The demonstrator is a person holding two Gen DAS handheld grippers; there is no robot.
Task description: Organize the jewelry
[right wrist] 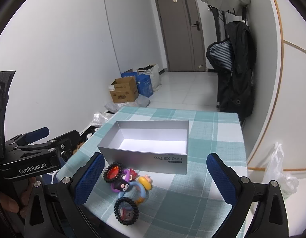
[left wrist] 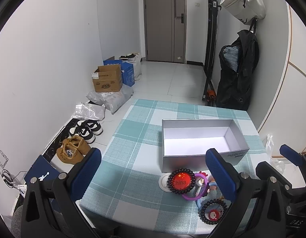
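An open silver box [left wrist: 192, 161] [right wrist: 145, 158] stands empty on the teal plaid tablecloth [left wrist: 133, 138]. In front of it lies a small heap of jewelry. It holds a red "China" badge ringed by a black coil hair tie [left wrist: 180, 180] [right wrist: 112, 172], a purple bracelet with cartoon charms [left wrist: 198, 190] [right wrist: 124, 184], a blue bracelet [right wrist: 138, 193] and a second black coil tie [left wrist: 212, 214] [right wrist: 126, 211]. My left gripper [left wrist: 154, 178] hovers open above the table's near edge, the heap near its right finger. My right gripper [right wrist: 155, 180] is open too, the heap by its left finger.
Shoes [left wrist: 73, 148], cardboard and blue boxes [left wrist: 108, 78] and plastic bags sit on the floor left of the table. A black coat [left wrist: 238, 69] hangs at the far right. A clear plastic bag [right wrist: 279, 170] lies beside the table's right edge.
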